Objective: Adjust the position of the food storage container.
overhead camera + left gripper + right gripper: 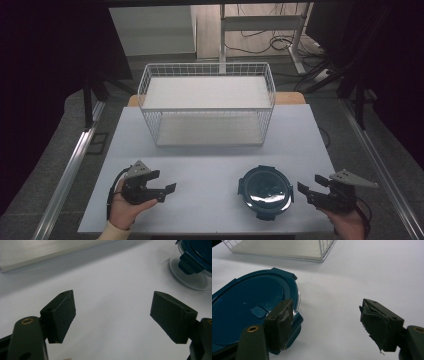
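Note:
A round clear container with a dark blue clip-on lid [265, 191] sits on the white table near the front, right of centre. My right gripper [307, 188] rests open just to its right, jaws wide apart with nothing between them; in the right gripper view the lid [249, 310] lies beside and behind the left jaw. My left gripper [169, 192] lies open at the front left, jaws pointing right toward the container, well apart from it. The container's edge [193, 265] appears at the top right of the left gripper view. A hand holds each gripper.
A white wire basket [207, 102] with two shelf levels stands at the back centre of the table [210, 165]. Its corner [322, 252] shows in the right gripper view. Metal rails run along both sides of the table; a desk frame and cables lie on the floor behind.

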A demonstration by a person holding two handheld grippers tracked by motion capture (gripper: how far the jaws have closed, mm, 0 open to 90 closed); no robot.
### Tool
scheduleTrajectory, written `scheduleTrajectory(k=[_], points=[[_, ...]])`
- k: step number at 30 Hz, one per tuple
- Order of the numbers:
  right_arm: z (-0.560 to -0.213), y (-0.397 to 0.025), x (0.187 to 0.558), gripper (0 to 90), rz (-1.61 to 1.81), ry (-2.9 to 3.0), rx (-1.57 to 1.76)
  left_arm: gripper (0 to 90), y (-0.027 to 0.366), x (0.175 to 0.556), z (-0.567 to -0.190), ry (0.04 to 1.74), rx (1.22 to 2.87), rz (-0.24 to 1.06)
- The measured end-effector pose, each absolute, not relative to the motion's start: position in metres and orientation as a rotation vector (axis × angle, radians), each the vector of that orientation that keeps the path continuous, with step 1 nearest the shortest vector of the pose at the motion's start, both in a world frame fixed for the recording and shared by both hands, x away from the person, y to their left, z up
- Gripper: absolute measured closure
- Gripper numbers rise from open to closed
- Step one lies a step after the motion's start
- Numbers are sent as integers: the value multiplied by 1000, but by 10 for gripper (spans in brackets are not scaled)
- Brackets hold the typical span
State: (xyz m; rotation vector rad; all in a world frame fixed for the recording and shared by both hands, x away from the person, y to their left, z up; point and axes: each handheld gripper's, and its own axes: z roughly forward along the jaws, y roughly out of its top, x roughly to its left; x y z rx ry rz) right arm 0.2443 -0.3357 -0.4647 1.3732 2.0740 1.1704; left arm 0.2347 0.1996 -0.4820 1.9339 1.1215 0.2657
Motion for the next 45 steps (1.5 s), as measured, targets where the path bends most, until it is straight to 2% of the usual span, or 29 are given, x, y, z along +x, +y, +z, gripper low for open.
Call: scheduleTrajectory(k=[7,8,9,10,12,14,15,18,19,20,21,32,45], points=[[-454,-337,246,461,1133,2154,1344,198,198,236,-484,1126,1943,257],[-454,-337,246,461,1133,2154,1344,198,198,236,-484,1126,1943,257],[-452,-336,246,518,1105,2190,1327,198,198,236,-485,1128,1946,255],[-452,-336,246,518,1105,2190,1327,198,198,236,-485,1128,1946,255],[-452,-333,246,602,1073,2246,1308,198,198,235,-485,1131,1943,256],[-452,-332,245,631,1059,2270,1302,198,198,235,-484,1130,1942,255],[-453,-328,244,708,1017,2325,1276,198,199,235,-484,1130,1942,255],[-454,-326,243,761,991,2359,1259,198,200,235,-484,1133,1937,246],[-454,-325,243,797,980,2371,1252,198,200,235,-483,1132,1930,236],[-456,-320,241,872,934,2407,1223,198,200,234,-483,1131,1930,241],[-457,-318,241,888,910,2419,1215,198,200,234,-482,1129,1931,242],[-469,-299,238,895,698,2532,1086,198,199,234,-483,1127,1930,225],[-474,-296,235,896,682,2575,1076,198,198,235,-484,1133,1935,218]])
